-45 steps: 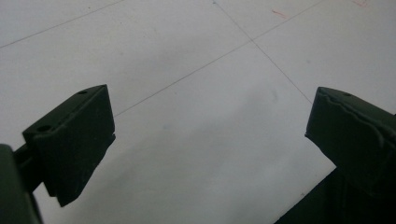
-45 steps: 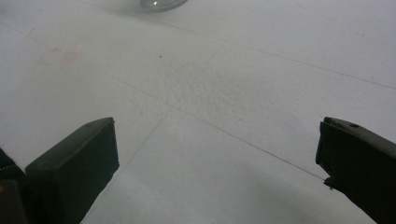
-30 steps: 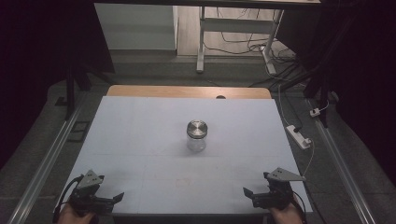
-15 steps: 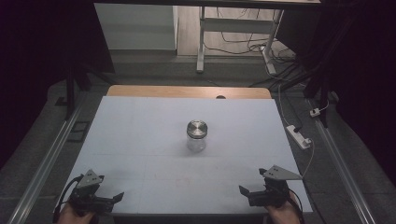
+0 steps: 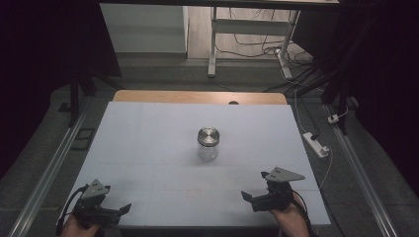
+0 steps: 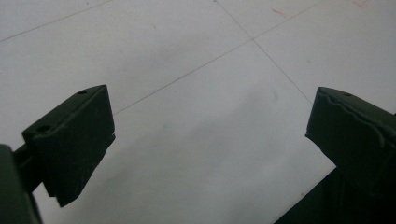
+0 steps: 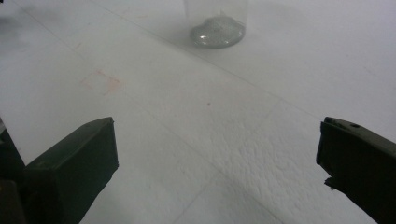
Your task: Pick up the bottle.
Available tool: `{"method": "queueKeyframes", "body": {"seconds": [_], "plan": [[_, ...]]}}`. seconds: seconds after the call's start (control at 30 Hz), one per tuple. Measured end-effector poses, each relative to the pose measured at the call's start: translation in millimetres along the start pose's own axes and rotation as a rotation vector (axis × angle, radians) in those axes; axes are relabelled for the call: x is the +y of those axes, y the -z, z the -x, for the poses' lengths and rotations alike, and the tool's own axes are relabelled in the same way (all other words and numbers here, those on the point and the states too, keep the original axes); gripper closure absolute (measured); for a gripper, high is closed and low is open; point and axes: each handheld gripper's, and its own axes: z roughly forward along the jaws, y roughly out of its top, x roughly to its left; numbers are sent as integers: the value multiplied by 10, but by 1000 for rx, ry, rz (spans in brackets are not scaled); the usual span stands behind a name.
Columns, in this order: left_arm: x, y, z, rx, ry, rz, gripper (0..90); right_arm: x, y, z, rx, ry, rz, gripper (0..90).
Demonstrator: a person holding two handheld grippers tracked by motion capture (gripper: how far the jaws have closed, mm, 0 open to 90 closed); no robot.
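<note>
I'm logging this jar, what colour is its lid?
Silver-grey metal: the round lid tops the clear glass jar, best in the high view.

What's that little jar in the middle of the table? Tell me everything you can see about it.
The jar is small, clear and looks like glass, closed with a round silvery metal lid. It stands upright near the middle of the white table, alone, with nothing touching it. In the right gripper view its lower part appears ahead of the open jaws; whether anything is inside cannot be told. Both grippers sit well back at the near edge of the table.
</note>
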Motion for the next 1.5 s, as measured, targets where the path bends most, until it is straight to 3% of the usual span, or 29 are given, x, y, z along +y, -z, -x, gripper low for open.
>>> {"method": "queueKeyframes", "body": {"seconds": [0.33, 0.57, 0.83, 1.27, 1.5], "plan": [[2, -4, 3, 0, -2, -4, 16, 143, -192, 5, 51, 3, 3, 0], [2, -6, 2, 1, 1, -6, 14, 247, -442, -5, 86, 45, -16, 0], [2, -6, -6, -5, 3, -6, 12, 366, -671, 41, 107, 42, -34, 0], [4, -10, -13, -7, 6, -10, 8, 546, -985, 129, 96, 29, -83, 0], [4, -13, -15, -10, 7, -11, 8, 654, -1186, 159, 89, 56, -88, 0]]}}
